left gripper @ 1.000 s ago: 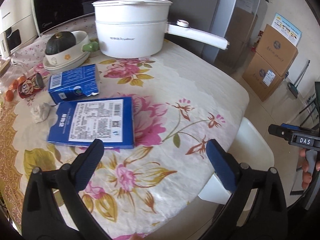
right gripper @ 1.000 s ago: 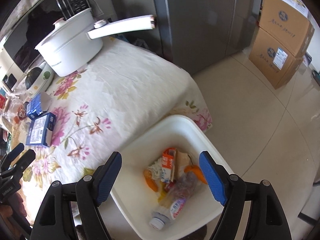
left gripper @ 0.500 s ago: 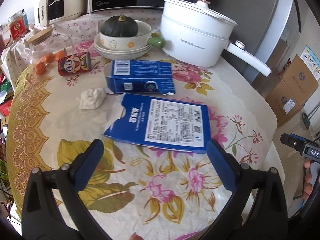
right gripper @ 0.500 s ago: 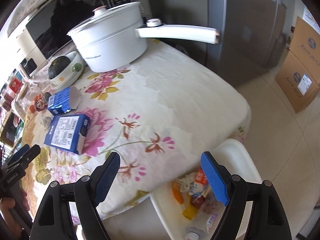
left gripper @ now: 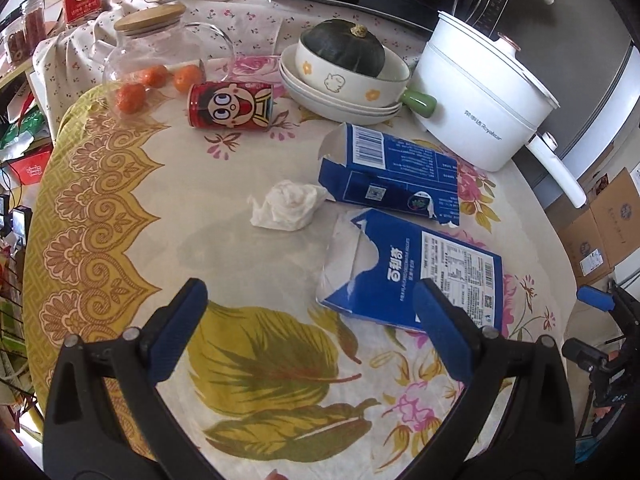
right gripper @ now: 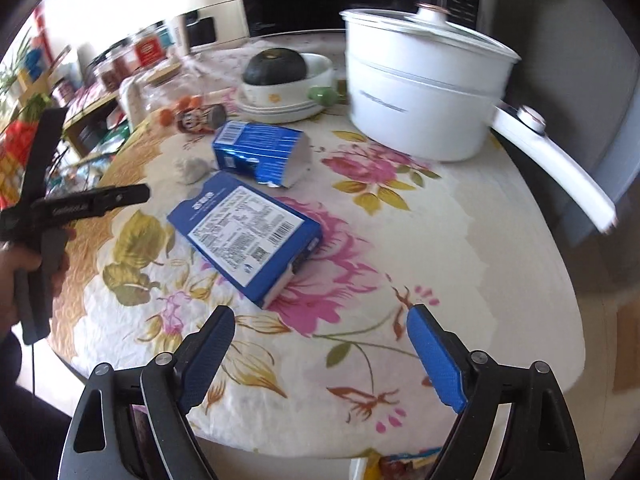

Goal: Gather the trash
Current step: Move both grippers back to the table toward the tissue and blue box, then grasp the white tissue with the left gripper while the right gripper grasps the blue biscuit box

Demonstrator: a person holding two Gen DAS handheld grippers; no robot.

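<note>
- Left wrist view: the left gripper (left gripper: 310,322) hangs over the table (left gripper: 120,216) with its jaws spread wide and nothing between them.
- A flat blue box (left gripper: 416,276) with a torn end lies just beyond the right finger; a second blue carton (left gripper: 394,174) lies farther off, close behind it.
- A crumpled tissue (left gripper: 288,205) sits left of the carton, touching its near left corner.
- A red can (left gripper: 231,106) lies on its side at the far left, near a glass jar (left gripper: 160,54) and three oranges (left gripper: 130,97).
- A squash (left gripper: 342,47) rests in a bowl (left gripper: 352,80) on stacked plates; a white pot (left gripper: 486,94) stands to the right.
- Right wrist view: the right gripper (right gripper: 318,354) is also spread wide and empty, near the table's front edge.
- The box (right gripper: 246,236) lies ahead of it, the carton (right gripper: 262,152) beyond, the tissue (right gripper: 191,169) left of the carton.
- The left gripper's body (right gripper: 60,208) shows at the left edge.
</note>
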